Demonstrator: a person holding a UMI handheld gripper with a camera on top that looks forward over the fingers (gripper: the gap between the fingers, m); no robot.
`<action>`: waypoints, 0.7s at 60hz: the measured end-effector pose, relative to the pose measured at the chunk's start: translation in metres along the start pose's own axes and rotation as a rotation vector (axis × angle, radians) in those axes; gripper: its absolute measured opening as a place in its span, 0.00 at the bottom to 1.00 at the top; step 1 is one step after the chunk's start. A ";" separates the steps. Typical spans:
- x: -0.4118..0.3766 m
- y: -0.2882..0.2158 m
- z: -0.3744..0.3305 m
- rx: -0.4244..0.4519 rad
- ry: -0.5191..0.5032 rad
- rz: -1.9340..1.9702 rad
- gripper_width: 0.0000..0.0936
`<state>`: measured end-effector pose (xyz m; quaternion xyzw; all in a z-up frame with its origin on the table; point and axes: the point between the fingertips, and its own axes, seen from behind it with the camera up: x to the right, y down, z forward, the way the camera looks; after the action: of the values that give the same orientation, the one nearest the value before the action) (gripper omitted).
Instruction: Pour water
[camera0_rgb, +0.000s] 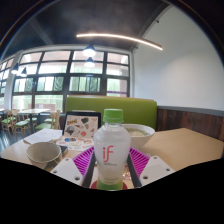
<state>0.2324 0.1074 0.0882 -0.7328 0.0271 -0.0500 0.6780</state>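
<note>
A clear bottle with a green cap and a white label with red letters stands upright between my fingers. My gripper is shut on its lower half, and the magenta pads press against it from both sides. Greenish liquid shows at the bottle's base. A pale ceramic cup sits on the wooden table, left of the bottle and a little ahead of the left finger. The bottle hides what lies straight ahead of it.
A white bowl rests beyond the bottle to the right. A printed box stands beyond it to the left. A green bench back runs behind the table, with large windows and more tables and chairs far left.
</note>
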 end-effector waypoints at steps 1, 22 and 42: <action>-0.005 0.003 -0.002 -0.016 0.002 0.005 0.69; 0.006 -0.030 -0.126 -0.044 0.058 0.026 0.88; -0.025 -0.011 -0.275 -0.087 0.002 0.106 0.88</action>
<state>0.1766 -0.1620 0.1187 -0.7591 0.0684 -0.0134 0.6472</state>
